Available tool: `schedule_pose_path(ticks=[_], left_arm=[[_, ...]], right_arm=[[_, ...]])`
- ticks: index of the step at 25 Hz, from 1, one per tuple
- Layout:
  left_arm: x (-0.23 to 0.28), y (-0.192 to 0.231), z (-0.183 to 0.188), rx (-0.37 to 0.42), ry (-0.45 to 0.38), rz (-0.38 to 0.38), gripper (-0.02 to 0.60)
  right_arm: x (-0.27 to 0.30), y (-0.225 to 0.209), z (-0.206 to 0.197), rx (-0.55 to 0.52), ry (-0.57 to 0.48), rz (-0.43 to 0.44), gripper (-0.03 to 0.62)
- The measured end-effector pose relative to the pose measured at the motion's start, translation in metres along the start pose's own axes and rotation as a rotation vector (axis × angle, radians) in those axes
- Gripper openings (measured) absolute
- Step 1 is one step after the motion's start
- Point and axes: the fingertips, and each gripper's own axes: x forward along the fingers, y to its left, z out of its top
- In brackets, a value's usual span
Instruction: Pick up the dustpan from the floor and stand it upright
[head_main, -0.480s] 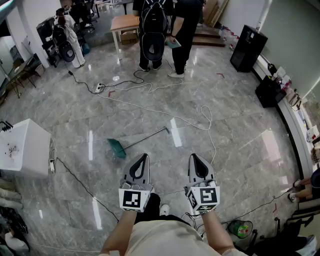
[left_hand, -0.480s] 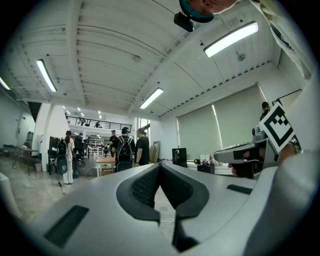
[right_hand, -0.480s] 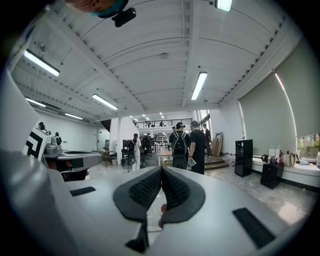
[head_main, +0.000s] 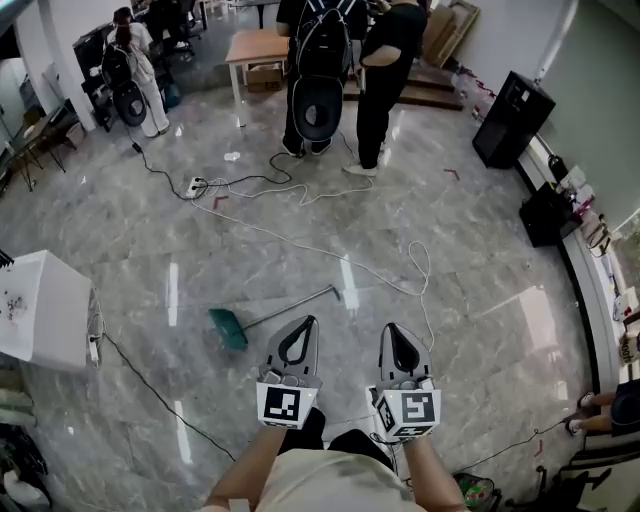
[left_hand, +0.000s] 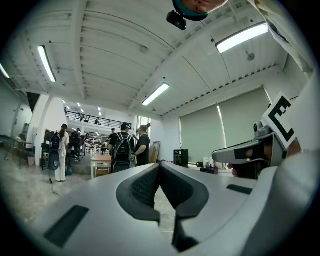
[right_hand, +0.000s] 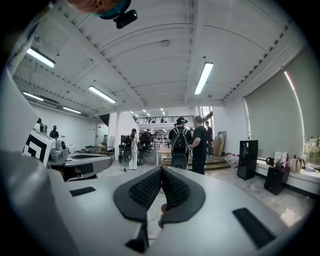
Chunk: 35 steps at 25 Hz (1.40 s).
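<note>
While the green dustpan (head_main: 229, 328) lies flat on the glossy grey marble floor (head_main: 480, 250) — thin metal handle down — left gripper (head_main: 306, 325) and right gripper (head_main: 391, 332) point level, jaws closed, empty

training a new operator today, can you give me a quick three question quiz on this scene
1. True or false: the dustpan stands upright.
2. The left claw is: A) open, B) shut and empty, C) shut on the dustpan.
3. Which claw is nearer the dustpan?
Key: 1 false, it lies flat on the floor; 2 B; 3 the left claw.
</note>
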Motion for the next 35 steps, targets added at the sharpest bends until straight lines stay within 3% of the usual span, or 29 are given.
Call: schedule_pose_path(ticks=[4,8,13,18,21,24,29,33,35], left_arm=[[0.06,0.011,0.006,-0.002,-0.029,-0.036,0.01],[0.098,0.023,-0.008,-0.032,-0.002,-0.002,0.011],[0.169,0.023,-0.021,-0.03,0.014,0.042,0.01],[0.223,0.011,-0.038,0.041,0.037,0.07,0.011],[0.254,0.013,-0.067,0.105,0.101,0.085,0.011],[0.278,0.028,-0.118,0.19,0.181,0.051,0.011],[0.326,0.032,-0.201,0.204,0.34,-0.07,0.011],[0.356,0.037,-0.329,0.148,0.588,-0.204,0.011],[0.37,0.043,-0.402,0.157,0.703,-0.289,0.011]], right_arm=[[0.052,-0.028,0.005,-0.016,0.013,-0.016,0.017],[0.087,-0.057,0.008,-0.025,0.018,-0.023,0.017],[0.143,-0.106,0.014,-0.031,-0.005,0.032,0.017],[0.189,-0.163,0.007,-0.005,0.006,0.087,0.016],[0.219,-0.187,-0.004,-0.019,0.039,0.123,0.017],[0.248,-0.199,-0.023,-0.012,0.071,0.146,0.017],[0.292,-0.23,-0.096,0.038,0.188,0.093,0.017],[0.343,-0.247,-0.174,0.099,0.256,0.033,0.017],[0.37,-0.248,-0.214,0.11,0.267,0.027,0.017]])
